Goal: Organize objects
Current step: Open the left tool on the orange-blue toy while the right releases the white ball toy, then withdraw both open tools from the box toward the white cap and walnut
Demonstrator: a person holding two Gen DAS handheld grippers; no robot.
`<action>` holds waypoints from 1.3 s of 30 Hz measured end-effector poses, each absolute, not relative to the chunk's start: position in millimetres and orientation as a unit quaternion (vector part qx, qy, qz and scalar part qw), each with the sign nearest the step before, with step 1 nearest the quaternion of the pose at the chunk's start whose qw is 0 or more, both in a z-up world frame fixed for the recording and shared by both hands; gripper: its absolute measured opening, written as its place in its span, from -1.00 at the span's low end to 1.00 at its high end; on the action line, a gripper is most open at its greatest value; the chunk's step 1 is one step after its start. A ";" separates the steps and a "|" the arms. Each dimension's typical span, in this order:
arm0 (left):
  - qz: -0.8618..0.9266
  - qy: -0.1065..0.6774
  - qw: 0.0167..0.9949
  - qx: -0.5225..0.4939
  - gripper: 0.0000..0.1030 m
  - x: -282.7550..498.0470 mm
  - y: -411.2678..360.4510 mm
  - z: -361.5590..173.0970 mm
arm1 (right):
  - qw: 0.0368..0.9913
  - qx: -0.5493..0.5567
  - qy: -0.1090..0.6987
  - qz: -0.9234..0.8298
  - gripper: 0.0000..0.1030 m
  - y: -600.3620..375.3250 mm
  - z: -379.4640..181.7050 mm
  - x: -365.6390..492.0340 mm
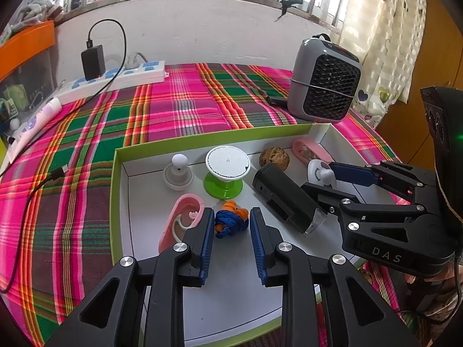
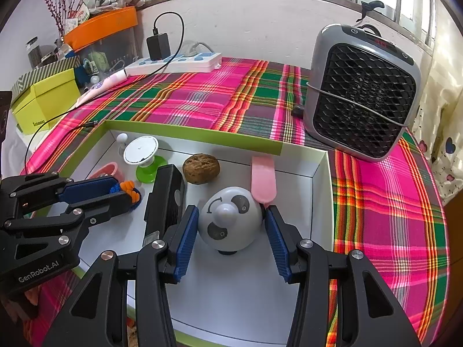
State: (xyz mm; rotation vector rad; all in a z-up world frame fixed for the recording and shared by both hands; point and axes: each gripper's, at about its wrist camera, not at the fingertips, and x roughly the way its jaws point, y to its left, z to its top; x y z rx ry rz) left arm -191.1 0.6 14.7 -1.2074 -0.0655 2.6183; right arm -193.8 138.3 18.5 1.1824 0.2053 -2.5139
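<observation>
Your left gripper (image 1: 231, 225) sits low in the green-rimmed box (image 1: 202, 138), its blue pads flanking the blue-and-orange rope knot (image 1: 231, 220) with a sliver of daylight on each side: released, the knot lying on the box floor. Your right gripper (image 2: 231, 225) brackets the panda-faced dome toy (image 2: 228, 222), which fills the gap; the left pad looks to touch it, but whether the far pad presses cannot be told.

Around the left tool, the pink oval case (image 1: 181, 219) lies at nine o'clock, the green-footed white disc stand (image 1: 227, 172) at twelve, the small white knob toy (image 1: 178, 172) at eleven and the black box-shaped gadget (image 1: 286, 199) at two. Past it, the walnut (image 1: 274, 158) and the pink strip (image 1: 308, 149) rest by the far right corner.

Everything small now appears gathered inside the box, so the sorting looks nearly finished; only the dome's final placing and your withdrawal seem left. Outside, the grey fan heater (image 2: 364, 92) and the power strip (image 2: 173, 63) stand on the plaid cloth (image 2: 202, 95).
</observation>
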 end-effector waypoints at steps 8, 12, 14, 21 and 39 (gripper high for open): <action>0.900 -0.023 0.129 -0.415 -0.52 -190.9 0.1 14.2 | 0.171 0.416 0.065 -0.891 -0.06 141.9 19.4 -194.0; 0.901 -0.023 0.133 -0.414 -0.39 -189.2 1.1 14.5 | 0.169 0.416 0.063 -0.891 -0.06 143.5 20.0 -193.1; 0.901 -0.022 0.135 -0.412 -0.34 -186.5 2.4 15.6 | 0.169 0.415 0.062 -0.892 -0.06 143.9 20.5 -192.1; 0.901 -0.023 0.133 -0.412 -0.30 -182.3 2.7 17.9 | 0.161 0.413 0.058 -0.895 -0.05 147.2 22.4 -189.5; 0.916 -0.020 0.118 -0.382 -0.27 -142.0 -0.7 42.3 | 0.151 0.392 0.029 -0.907 -0.05 158.9 41.7 -155.2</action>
